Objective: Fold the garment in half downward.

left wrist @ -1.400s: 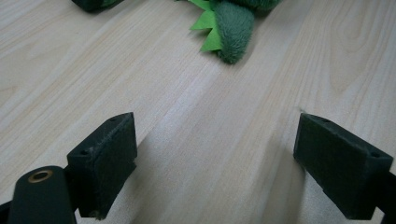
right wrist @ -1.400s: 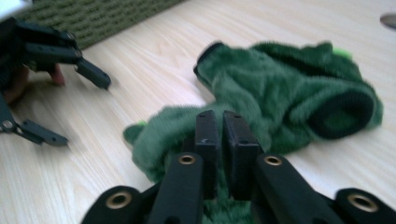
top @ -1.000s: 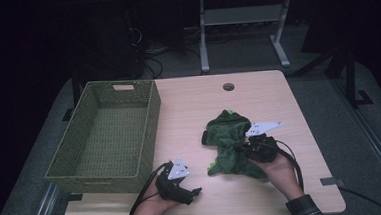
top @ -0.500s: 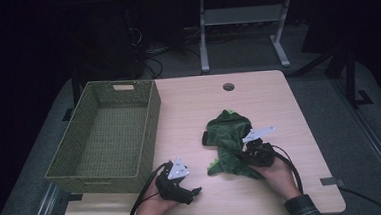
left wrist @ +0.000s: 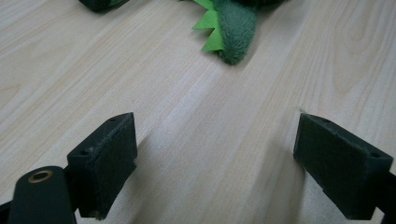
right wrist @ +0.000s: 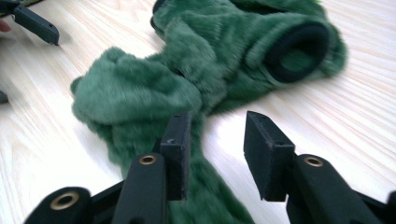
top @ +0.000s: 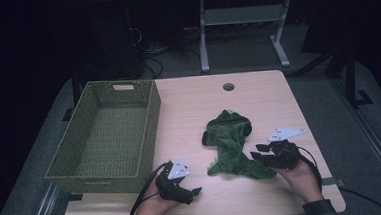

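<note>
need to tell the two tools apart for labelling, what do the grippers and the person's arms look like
Both the left gripper and the right gripper are black, each with two flat rectangular jaws on arms fixed with brass-coloured rivets, and each topped by a grey three-cornered plate. A black cable trails from each. The person wears a dark cuff on the right wrist.

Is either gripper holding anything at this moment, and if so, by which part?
Nothing is held. The right gripper has just been opening, its jaws apart over the green plush garment, pressing nothing. The left gripper is open over bare table.
</note>
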The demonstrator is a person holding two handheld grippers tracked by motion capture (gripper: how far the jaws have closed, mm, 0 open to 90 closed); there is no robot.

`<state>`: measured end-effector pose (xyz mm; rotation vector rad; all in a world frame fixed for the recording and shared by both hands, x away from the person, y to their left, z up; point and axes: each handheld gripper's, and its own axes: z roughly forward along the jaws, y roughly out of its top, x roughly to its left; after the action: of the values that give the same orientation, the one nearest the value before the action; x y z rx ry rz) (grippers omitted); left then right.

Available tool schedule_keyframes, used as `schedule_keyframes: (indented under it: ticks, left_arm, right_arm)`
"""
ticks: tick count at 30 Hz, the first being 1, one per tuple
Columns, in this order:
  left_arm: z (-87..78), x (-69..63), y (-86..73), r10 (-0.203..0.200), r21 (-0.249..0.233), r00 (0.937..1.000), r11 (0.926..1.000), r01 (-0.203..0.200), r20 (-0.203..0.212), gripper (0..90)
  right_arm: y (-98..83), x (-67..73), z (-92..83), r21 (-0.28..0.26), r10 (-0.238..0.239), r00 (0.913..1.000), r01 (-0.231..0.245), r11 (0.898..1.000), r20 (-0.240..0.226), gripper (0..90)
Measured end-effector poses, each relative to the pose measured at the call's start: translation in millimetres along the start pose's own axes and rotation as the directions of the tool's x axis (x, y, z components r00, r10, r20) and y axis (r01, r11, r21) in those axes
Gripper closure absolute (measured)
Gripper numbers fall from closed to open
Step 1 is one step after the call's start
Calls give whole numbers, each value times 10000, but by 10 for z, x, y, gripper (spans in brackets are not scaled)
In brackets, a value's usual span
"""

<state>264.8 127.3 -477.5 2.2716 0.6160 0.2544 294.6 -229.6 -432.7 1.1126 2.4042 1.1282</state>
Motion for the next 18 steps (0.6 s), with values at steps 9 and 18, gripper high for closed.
schedule_keyframes:
  ticks: [9,18]
  left_arm:
    - [1,0,0,-1,0,10000,10000,1,5,126]
    - [1,0,0,-3,-1,10000,10000,3,6,126]
  right_arm:
    - [-327,-132,-305,-64,132,9992,-135,9999,-382,608]
    - [-645,-218,-507,119,246,9972,-238,9996,-712,608]
